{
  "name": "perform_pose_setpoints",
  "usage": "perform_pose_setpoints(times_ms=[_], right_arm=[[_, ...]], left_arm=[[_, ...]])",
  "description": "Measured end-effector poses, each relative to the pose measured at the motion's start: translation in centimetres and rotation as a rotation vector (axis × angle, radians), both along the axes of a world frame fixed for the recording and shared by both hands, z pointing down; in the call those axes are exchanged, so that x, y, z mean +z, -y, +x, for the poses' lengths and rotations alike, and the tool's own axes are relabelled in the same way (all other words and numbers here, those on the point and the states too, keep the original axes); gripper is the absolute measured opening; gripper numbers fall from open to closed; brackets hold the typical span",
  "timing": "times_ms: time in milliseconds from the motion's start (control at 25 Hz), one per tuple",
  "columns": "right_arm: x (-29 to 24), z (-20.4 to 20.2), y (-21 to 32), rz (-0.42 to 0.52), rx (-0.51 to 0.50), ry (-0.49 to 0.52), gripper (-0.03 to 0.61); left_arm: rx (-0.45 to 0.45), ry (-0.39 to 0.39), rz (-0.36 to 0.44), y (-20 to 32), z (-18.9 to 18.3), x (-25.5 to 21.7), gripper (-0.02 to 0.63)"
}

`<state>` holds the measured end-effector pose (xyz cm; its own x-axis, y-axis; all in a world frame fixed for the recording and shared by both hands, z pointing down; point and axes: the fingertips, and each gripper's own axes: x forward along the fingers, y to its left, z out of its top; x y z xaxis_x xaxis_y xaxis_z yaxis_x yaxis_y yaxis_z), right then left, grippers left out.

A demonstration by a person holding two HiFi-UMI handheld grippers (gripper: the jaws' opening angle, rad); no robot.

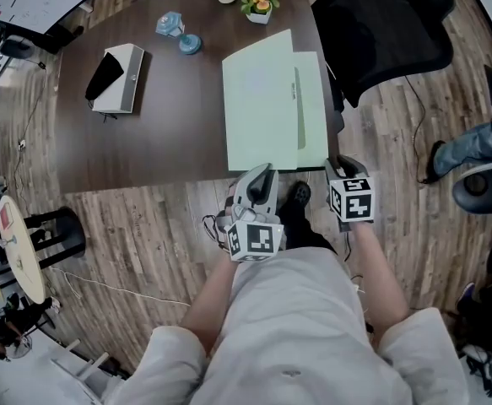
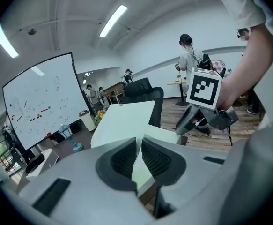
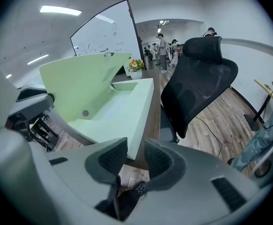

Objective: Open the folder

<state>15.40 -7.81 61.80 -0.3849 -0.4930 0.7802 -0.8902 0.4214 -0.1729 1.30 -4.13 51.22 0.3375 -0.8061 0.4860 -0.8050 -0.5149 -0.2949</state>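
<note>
A pale green folder (image 1: 267,99) lies at a dark table's (image 1: 161,142) near edge. The left gripper (image 1: 265,174), at its six o'clock, pinches the raised cover. The right gripper's (image 1: 337,164) jaws straddle its five o'clock corner, apart.

Flowerpot (image 1: 260,3), black chair (image 1: 389,15), whiteboard (image 2: 38,102)

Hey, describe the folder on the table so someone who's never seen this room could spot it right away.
Start at the dark wooden table and go to its near edge beside the black office chair. The folder sits there, the only large flat pale green thing; the white box and flower pot are smaller and farther off.
</note>
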Motion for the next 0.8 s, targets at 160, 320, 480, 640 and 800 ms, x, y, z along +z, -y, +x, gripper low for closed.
perform_pose_setpoints(times_ms=[160, 320, 480, 640, 800], right_arm=[[0.1, 0.0, 0.0, -0.013, -0.011, -0.016, 0.12], [0.1, -0.1, 0.2, -0.023, -0.024, -0.034, 0.12], [0.1, -0.2, 0.1, -0.03, -0.032, -0.044, 0.12], [0.1, -0.2, 0.1, -0.035, -0.031, -0.051, 0.121], [0.1, -0.2, 0.1, -0.035, -0.035, -0.061, 0.121]], left_arm=[[-0.057, -0.008, 0.022, -0.4, -1.2, -0.5, 0.035], [-0.144, -0.038, 0.047, -0.8, -3.1, -1.1, 0.035], [-0.217, -0.071, 0.066, -1.3, -4.8, -1.3, 0.032], [-0.28, -0.084, 0.096, -1.6, -6.2, -1.8, 0.028], [-0.389, -0.131, 0.127, -1.7, -8.3, -2.5, 0.018]])
